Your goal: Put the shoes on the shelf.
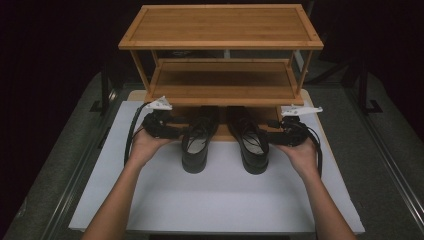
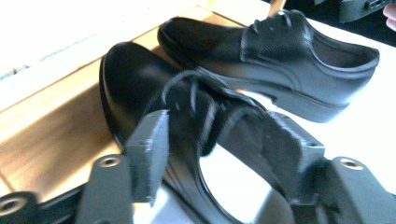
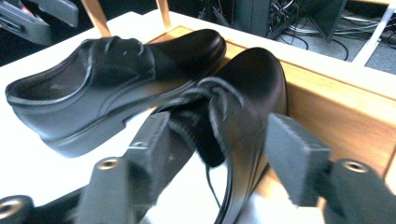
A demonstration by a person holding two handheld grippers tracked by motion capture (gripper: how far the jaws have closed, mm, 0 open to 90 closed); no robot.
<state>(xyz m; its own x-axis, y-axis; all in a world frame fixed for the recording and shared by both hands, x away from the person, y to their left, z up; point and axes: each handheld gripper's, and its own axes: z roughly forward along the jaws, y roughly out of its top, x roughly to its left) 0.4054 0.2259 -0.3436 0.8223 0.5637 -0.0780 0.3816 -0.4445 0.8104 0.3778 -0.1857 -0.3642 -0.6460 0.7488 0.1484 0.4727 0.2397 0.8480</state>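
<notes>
Listing what we find on the white table top point(image 1: 210, 200): one wooden shoe rack point(image 1: 220, 27) with two raised shelves and a low bottom board, standing at the far end; one pair of black lace-up shoes, side by side, toes on the bottom board and heels out on the white surface.

Left shoe point(image 1: 196, 142): we hold our left gripper point(image 1: 172, 132) at its outer side. In the left gripper view the same shoe point(image 2: 140, 88) sits between our two black jaws, which stand apart around the laced throat; the pads look clear of the leather, though blur keeps us from being certain at the right pad. Nothing is clamped.

Right shoe point(image 1: 250, 142): our right gripper point(image 1: 277, 135) sits at its outer side. In the right gripper view this shoe point(image 3: 252, 88) lies between jaws spread wide, with a visible gap at the right pad. No grip here either.

Both shoes rest on their soles, near each other without touching.
</notes>
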